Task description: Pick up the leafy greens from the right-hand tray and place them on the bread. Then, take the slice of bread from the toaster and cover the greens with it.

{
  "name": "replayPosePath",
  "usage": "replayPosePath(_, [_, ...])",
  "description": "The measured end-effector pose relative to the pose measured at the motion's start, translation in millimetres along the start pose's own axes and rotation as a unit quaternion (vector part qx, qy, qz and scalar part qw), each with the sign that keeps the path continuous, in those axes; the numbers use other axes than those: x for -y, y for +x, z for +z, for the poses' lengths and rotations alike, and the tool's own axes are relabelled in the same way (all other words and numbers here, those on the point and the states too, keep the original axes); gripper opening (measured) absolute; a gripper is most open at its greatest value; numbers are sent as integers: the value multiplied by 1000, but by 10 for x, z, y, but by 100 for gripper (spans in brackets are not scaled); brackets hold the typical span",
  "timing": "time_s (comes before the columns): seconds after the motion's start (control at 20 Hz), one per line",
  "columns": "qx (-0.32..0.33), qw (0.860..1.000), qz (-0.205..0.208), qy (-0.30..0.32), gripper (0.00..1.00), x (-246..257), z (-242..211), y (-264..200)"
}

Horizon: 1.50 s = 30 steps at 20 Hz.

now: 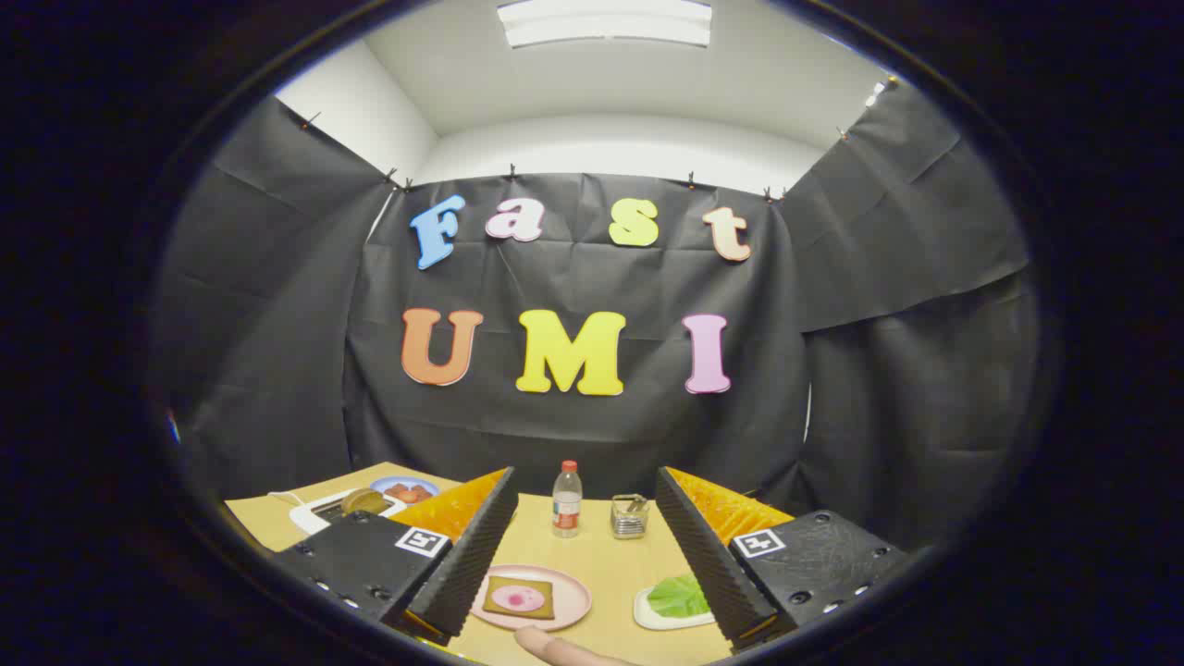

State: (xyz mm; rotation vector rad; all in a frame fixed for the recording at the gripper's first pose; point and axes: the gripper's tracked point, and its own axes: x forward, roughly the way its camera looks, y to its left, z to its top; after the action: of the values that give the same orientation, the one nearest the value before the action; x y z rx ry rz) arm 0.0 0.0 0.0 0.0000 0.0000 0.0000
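My gripper (585, 555) stands open above the wooden table (601, 564), its two ridged black fingers (467, 564) wide apart with nothing between them. Below and between the fingers lies a pink plate (573, 601) holding a slice of bread (519, 598) topped with a pink round of meat. By the right finger sits a small white tray (647, 612) with the leafy greens (678, 597). Behind the left finger is a white toaster (319, 509) with a brown bread slice (363, 501) standing out of its slot.
A plastic bottle with a red cap (566, 500) and a small metal wire holder (629, 516) stand at the table's back. A blue plate with red food (405, 489) lies behind the toaster. A person's fingertip (555, 647) rests on the table just before the pink plate.
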Motion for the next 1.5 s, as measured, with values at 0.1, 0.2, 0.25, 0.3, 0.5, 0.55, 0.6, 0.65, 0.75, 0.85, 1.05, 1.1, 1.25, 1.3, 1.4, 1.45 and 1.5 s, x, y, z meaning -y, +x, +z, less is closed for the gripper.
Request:
replayPosePath(0.1, [7, 1000, -19, -9, 95, 92, 28, -47])
replayPosePath(0.2, [10, 1000, -27, -11, 95, 90, 48, -101])
replayPosePath(0.25, [12, 999, -31, -8, 95, 119, 52, -122])
replayPosePath(0.3, [19, 999, -35, 0, 95, 146, 90, -145])
replayPosePath(0.5, [20, 999, -42, 10, 95, 245, 68, -113])
replayPosePath(0.55, [16, 999, -45, 10, 95, 274, 39, -122])
replayPosePath(0.6, [13, 999, -47, 11, 95, 301, 26, -121])
replayPosePath(0.65, [12, 999, -48, 9, 95, 325, 18, -102])
replayPosePath(0.75, [8, 998, -55, 10, 95, 400, -31, -55])
replayPosePath(0.85, [-7, 998, -59, 16, 95, 471, -192, 56])
replayPosePath(1.05, [-66, 995, -77, 21, 95, 783, -699, 368])
replayPosePath(1.1, [-80, 993, -79, 26, 95, 853, -826, 457])
replayPosePath(1.25, [-125, 988, -84, 20, 95, 1090, -1216, 690])
replayPosePath(1.3, [-134, 987, -92, 16, 95, 1205, -1319, 773])
replayPosePath(1.4, [-158, 981, -108, 8, 95, 1426, -1587, 932])
replayPosePath(1.45, [-173, 978, -112, 6, 95, 1527, -1739, 1000])
replayPosePath(1.5, [-188, 976, -113, 6, 95, 1610, -1882, 1073])
